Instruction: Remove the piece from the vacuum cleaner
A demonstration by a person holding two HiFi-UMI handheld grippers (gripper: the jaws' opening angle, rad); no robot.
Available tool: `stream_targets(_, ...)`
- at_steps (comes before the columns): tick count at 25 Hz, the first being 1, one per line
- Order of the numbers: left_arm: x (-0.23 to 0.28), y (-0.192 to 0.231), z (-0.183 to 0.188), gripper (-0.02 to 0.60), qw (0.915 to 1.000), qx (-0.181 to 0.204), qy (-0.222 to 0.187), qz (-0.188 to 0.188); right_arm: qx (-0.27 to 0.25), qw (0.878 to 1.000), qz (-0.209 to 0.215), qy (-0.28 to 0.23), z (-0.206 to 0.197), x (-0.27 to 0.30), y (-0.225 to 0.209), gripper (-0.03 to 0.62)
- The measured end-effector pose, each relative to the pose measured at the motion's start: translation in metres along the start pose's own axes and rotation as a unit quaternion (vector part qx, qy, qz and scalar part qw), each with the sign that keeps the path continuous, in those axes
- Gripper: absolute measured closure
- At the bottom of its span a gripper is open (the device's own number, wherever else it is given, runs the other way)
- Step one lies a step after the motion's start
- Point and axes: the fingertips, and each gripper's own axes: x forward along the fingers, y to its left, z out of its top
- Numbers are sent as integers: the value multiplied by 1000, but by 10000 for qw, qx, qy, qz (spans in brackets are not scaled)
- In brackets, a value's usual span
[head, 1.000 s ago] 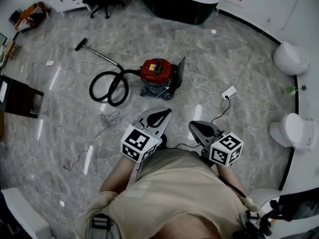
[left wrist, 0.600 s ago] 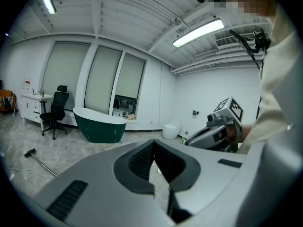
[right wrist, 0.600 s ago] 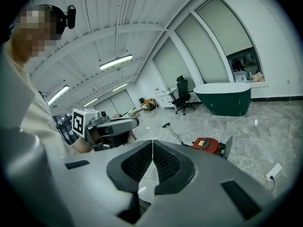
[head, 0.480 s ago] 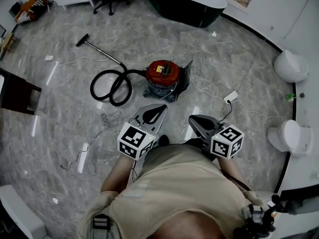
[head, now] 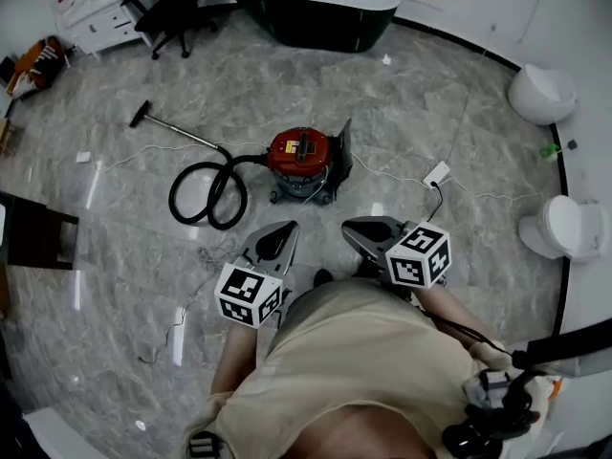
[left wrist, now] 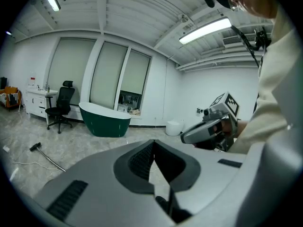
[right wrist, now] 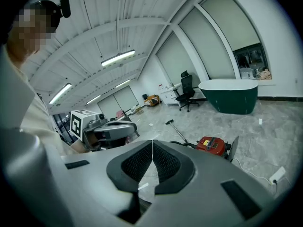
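From the head view the red vacuum point(head: 301, 153) sits on the floor point(head: 430, 113), well ahead of the left gripper point(head: 271, 242) and right gripper point(head: 368, 229); the left gripper view shows its fingers point(left wrist: 139, 160) pressed together, empty; the right gripper view shows likewise, vacuum point(right wrist: 211, 144) beyond.

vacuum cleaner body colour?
The vacuum cleaner has a red top over a dark base; head view shows it best.

Hall resembling a showroom, where I stand: grey marble floor point(head: 124, 247), dark green bathtub point(head: 311, 10) far, white toilet point(head: 564, 229) right, office chair point(head: 177, 8) far left.
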Motion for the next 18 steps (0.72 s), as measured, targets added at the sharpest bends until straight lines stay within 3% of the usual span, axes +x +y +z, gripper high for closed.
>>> stream_targets(12,50,-4,4,588,9989,149,434,-51,759,9968,152,-211,5,-4,-57,591)
stream_targets(18,95,-8,35,588,9982,234,549,-96,1458,9878,135,-531,25,-31,-107,591)
